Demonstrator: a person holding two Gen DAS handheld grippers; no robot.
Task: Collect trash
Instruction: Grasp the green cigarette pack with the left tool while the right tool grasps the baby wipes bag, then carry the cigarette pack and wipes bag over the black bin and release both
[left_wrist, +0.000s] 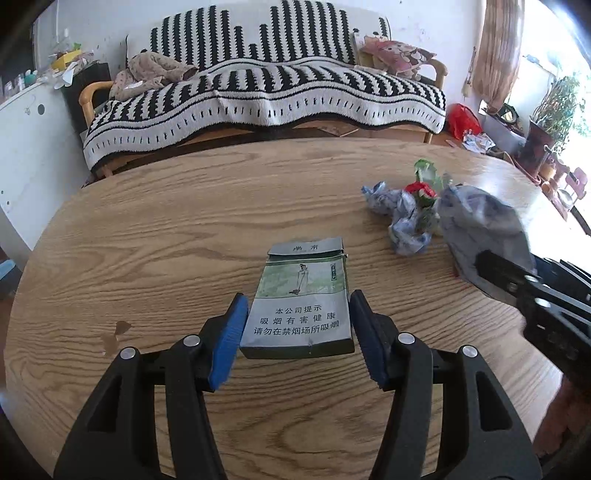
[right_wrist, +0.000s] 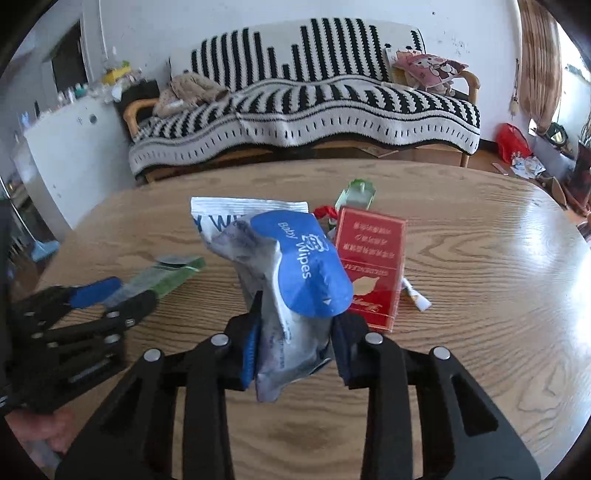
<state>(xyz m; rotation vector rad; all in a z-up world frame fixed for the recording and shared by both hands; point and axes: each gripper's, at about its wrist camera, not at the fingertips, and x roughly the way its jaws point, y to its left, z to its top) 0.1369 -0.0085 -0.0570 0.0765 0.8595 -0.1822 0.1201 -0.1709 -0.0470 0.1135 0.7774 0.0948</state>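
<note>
Left hand-held gripper (left_wrist: 297, 332) spread wide, green cigarette pack (left_wrist: 303, 299) flat on worktop (left_wrist: 166, 229) right between the pads. Squeeze evenly, lift straight. Right hand-held gripper (right_wrist: 293, 350) pinching baby wipes packet (right_wrist: 291, 295).

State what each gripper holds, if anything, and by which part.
The right gripper grips the wipes packet by its lower end. The left gripper straddles the green cigarette pack's near end, but a firm grip cannot be told.
</note>
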